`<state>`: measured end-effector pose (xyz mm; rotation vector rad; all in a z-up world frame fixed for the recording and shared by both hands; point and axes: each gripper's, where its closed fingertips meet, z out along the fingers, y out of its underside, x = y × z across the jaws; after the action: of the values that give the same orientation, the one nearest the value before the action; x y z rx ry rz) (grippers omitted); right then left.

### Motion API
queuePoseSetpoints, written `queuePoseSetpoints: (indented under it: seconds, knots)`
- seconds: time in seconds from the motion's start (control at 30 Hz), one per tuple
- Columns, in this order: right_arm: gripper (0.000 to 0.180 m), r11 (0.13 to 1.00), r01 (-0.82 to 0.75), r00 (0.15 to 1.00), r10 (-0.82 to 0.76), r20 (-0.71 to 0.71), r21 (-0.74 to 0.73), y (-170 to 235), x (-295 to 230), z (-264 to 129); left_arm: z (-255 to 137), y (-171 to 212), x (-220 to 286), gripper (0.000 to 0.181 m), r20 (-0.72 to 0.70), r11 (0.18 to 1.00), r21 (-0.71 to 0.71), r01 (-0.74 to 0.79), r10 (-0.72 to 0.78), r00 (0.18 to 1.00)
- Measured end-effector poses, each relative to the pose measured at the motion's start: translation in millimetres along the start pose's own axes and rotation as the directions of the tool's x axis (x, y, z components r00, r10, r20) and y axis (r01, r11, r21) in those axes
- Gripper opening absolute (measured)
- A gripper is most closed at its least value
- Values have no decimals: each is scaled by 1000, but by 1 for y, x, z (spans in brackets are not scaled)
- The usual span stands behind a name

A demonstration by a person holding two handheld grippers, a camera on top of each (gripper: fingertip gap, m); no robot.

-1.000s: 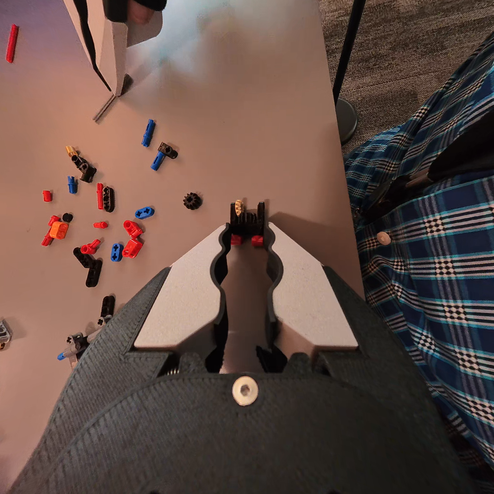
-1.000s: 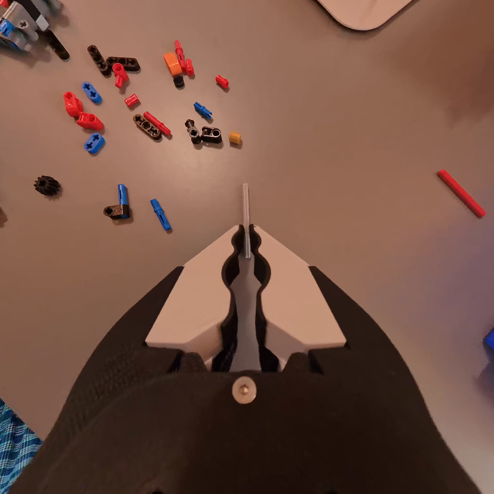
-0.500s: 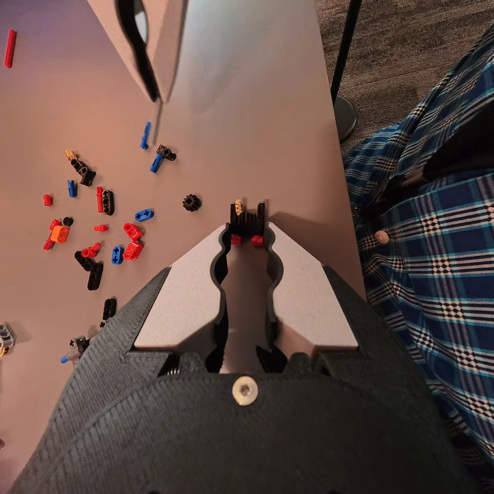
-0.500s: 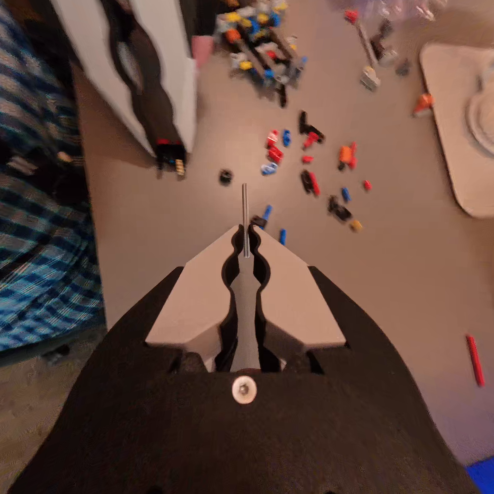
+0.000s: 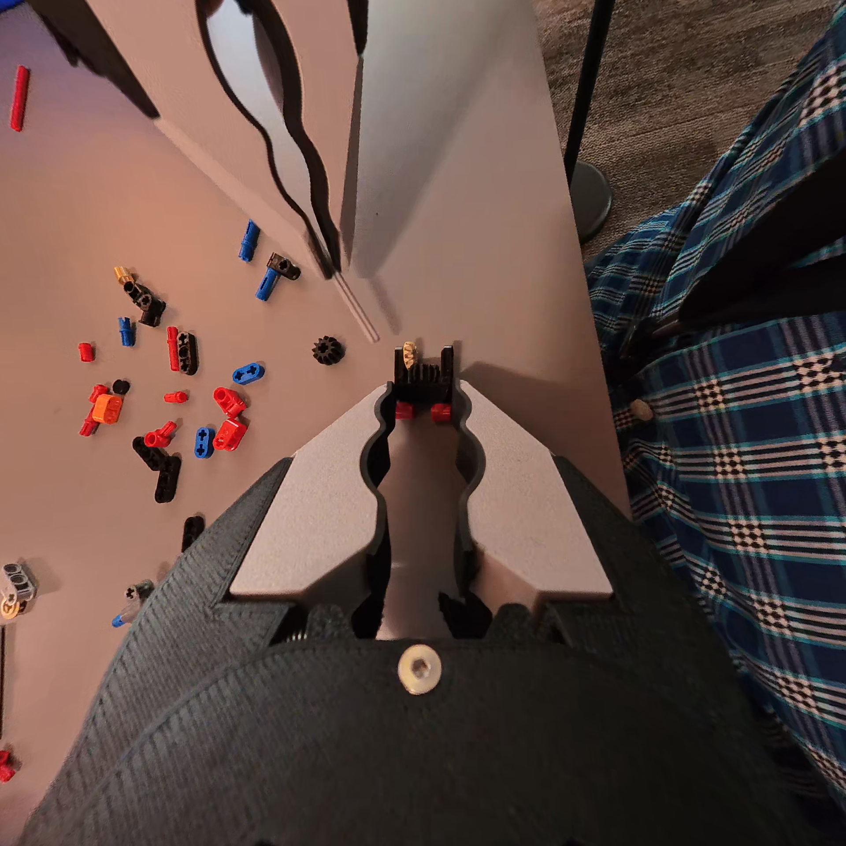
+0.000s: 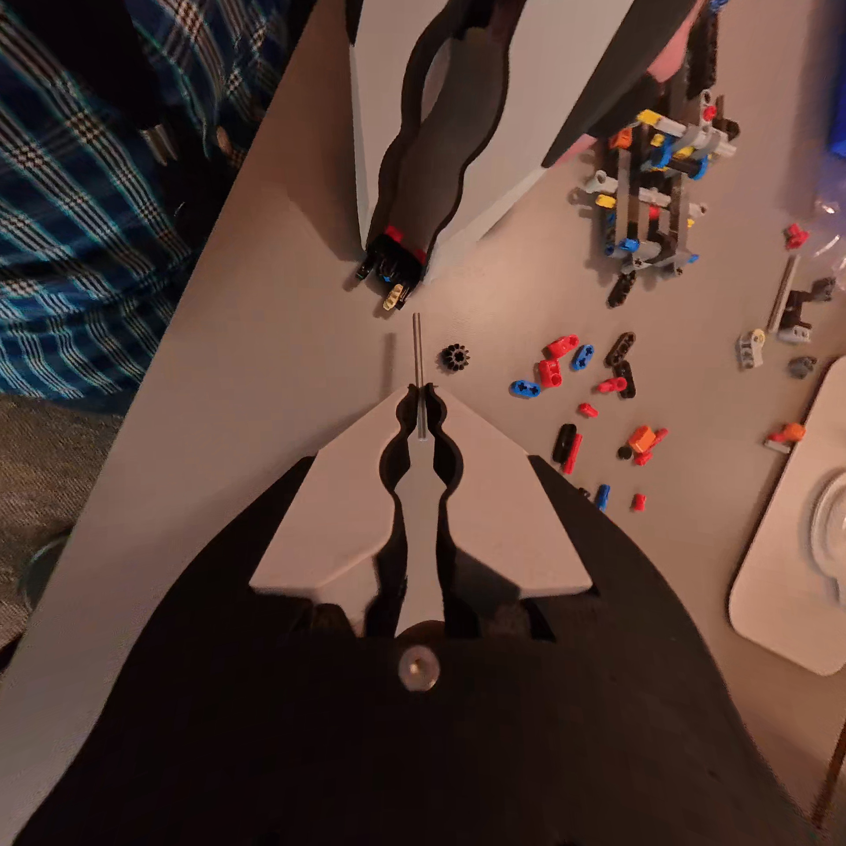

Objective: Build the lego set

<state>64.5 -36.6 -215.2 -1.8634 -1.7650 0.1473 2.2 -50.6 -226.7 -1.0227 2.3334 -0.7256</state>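
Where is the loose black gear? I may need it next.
The black gear lies on the table, just right of the grey axle in the right wrist view.

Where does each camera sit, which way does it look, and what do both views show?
Left wrist view: sits on the left gripper, looks down at the table; its gripper is shut on a black gear assembly; a plaid shirt shows.
Right wrist view: sits on the right gripper, faces the left gripper; it is shut on a thin grey axle.
Shared: both grippers, the axle, the assembly, a loose black gear, scattered pieces.
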Motion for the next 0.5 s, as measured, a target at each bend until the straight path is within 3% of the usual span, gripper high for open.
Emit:
queuePoseSetpoints:
  seconds: [0.5]
  knots:
    - [0,986,168,974,-168,151,14,-4,0,5,0,-7,3,22,77,985,-3,-170,170,982]
